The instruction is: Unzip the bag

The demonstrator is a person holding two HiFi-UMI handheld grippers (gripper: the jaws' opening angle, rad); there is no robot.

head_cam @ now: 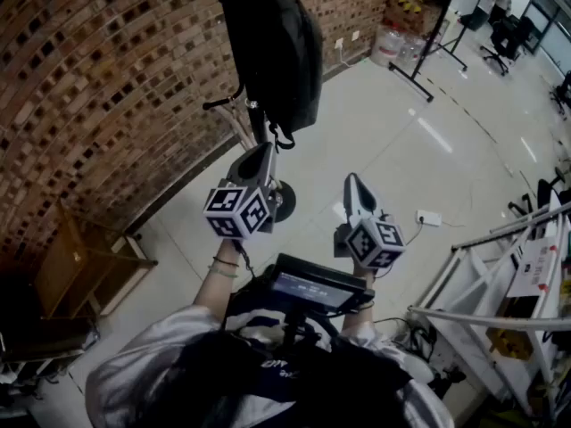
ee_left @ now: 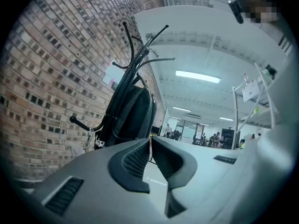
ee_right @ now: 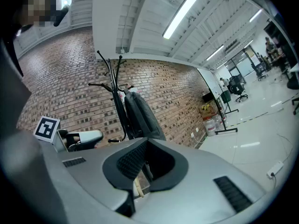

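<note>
- You are holding the left tool (head_cam: 263, 152) out in front of you with its marker cube (head_cam: 238, 210) turned up toward your head. Its jaws are meeting tip to tip, with nothing between them.
- You are carrying the right tool (head_cam: 353, 184) just beside it. Its jaws are also resting together and gripping nothing.
- The bag (head_cam: 277, 43), a black backpack, is hanging on a dark coat stand (head_cam: 257, 119) in front of the brick wall (head_cam: 98, 87). Both tools are pointing toward the bag but sitting well apart from it.
- In the left gripper view, the bag (ee_left: 133, 113) is showing just above the closed jaw tips, hanging under the stand's curved hooks (ee_left: 149, 41).
- In the right gripper view, the bag (ee_right: 140, 115) is hanging against the stand's pole, and the left tool (ee_right: 79, 138) is poking in from the left edge.
- The bag's zip is too small at this range for you to tell whether it is open or closed.
- You are standing on a pale glossy floor (head_cam: 401, 141), where a small white box (head_cam: 429, 218) with a cable is lying near the right tool.
- A wooden piece of furniture (head_cam: 76, 266) is standing by the wall on your left, and a white metal rack (head_cam: 500, 275) is standing on your right.
</note>
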